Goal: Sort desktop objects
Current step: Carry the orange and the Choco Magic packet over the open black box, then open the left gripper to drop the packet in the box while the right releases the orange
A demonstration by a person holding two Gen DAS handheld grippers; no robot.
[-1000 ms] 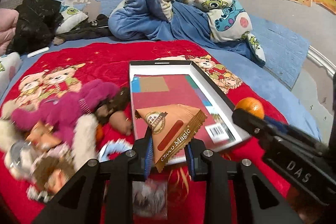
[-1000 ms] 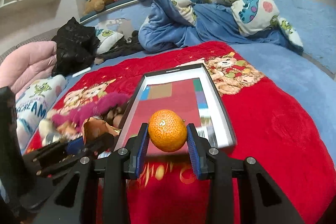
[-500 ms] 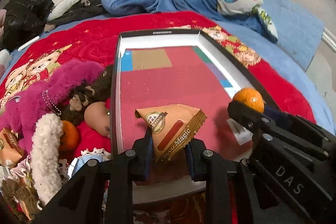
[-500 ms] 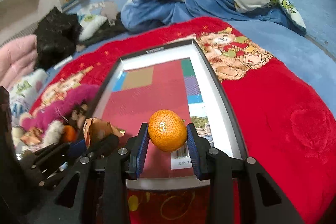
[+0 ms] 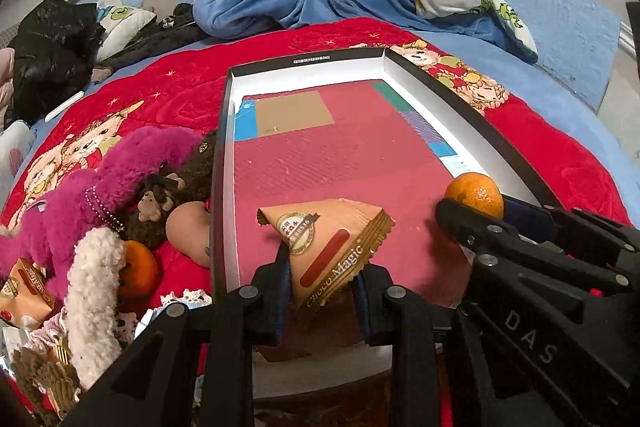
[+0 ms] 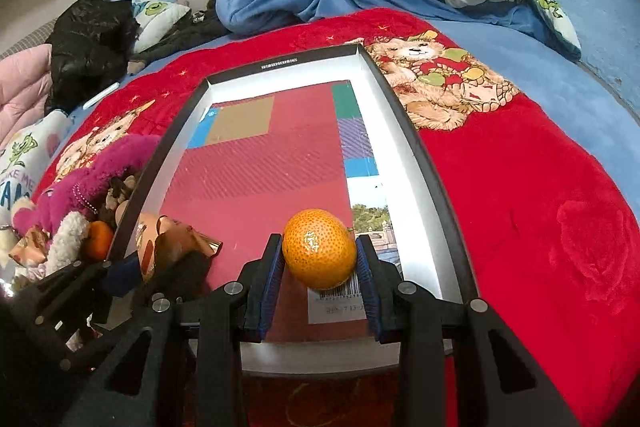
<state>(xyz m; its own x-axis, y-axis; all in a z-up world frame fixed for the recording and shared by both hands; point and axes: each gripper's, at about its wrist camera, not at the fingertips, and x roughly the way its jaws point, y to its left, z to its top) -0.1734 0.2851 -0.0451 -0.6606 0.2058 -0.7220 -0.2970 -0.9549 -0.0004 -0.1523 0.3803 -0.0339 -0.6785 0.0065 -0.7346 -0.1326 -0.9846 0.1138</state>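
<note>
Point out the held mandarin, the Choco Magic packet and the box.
mandarin (image 6: pixel 319 248), right wrist view, front of the peel.
Choco Magic packet (image 5: pixel 328 247), left wrist view, printed face.
box (image 6: pixel 400 131), right wrist view, right inner wall.

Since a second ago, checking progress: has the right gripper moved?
Yes. The right gripper, holding the orange, moved forward over the box; the barcode label now lies beneath it.
</note>
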